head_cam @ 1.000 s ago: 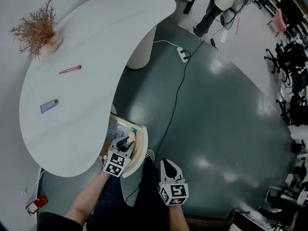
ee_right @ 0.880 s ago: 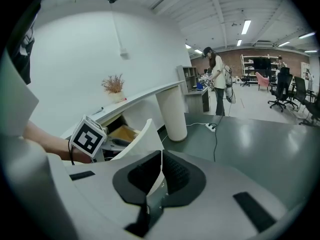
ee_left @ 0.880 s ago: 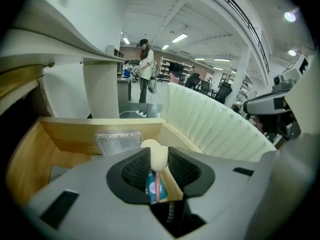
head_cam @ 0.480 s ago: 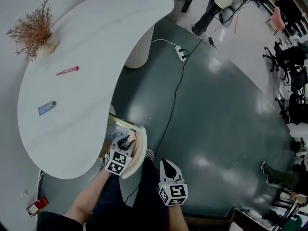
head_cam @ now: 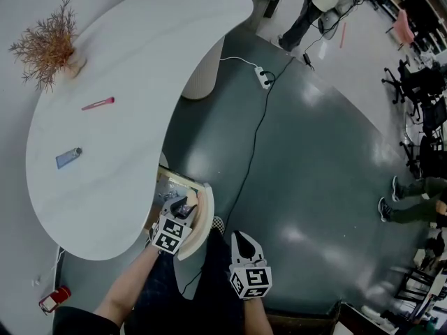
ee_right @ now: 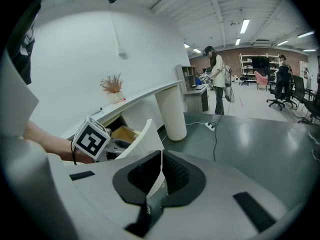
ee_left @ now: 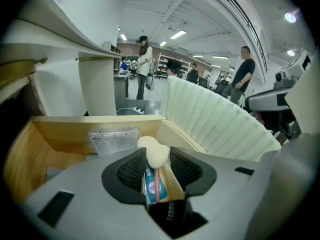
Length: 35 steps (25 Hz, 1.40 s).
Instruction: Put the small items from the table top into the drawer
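Note:
My left gripper [head_cam: 181, 206] hangs over the open wooden drawer [head_cam: 205, 218] at the white table's near edge. In the left gripper view its jaws [ee_left: 157, 158] have just been opening, and a small cream rounded item [ee_left: 155, 153] still sits between the tips. Below it in the drawer [ee_left: 75, 129] lie a blue packet with a pink stick [ee_left: 150, 185] and a clear plastic packet [ee_left: 114, 139]. On the table top [head_cam: 140, 61] a pink pen [head_cam: 100, 103] and a blue tube [head_cam: 68, 158] remain. My right gripper [head_cam: 241, 240] [ee_right: 160, 160] is shut and empty beside the drawer.
A dried plant [head_cam: 47, 46] stands at the table's far left. A power strip [head_cam: 264, 79] and its cable cross the dark floor. A red object [head_cam: 52, 299] lies on the floor at lower left. People stand at the top [head_cam: 318, 5] and the right edge [head_cam: 412, 202].
Both grippers stay where they were. A person's legs have come into view at the right edge of the floor.

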### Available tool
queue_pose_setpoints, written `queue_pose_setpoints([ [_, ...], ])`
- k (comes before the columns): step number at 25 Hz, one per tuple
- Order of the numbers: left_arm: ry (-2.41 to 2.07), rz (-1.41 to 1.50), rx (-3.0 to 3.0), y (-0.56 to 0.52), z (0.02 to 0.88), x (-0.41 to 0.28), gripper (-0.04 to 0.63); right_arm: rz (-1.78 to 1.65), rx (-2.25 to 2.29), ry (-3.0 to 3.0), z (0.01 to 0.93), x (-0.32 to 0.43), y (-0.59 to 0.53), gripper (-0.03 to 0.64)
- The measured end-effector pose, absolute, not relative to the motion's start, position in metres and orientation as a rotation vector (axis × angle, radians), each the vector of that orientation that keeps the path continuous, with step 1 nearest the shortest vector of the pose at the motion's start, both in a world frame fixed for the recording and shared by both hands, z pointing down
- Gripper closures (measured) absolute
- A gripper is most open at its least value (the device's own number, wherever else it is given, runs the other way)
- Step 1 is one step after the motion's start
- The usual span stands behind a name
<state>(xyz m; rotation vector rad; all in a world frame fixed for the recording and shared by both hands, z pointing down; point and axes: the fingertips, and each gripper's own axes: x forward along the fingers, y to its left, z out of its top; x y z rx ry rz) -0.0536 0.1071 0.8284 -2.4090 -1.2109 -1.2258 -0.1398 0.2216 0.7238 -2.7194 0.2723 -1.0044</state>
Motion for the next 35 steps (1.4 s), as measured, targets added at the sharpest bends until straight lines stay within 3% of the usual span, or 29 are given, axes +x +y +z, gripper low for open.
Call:
queue_pose_setpoints([
  [21,-1.186,-1.185,-2.414,0.105,0.806,-0.056,0.433,-0.993,-2.724,0.281,0.706,-0.144,0.221,0.587],
  [35,-1.145,-1.106,-2.489,0.106,0.721,-0.065,0.526,-0.916,-2.770,0.314,0.630,-0.140,0.219,0.586],
])
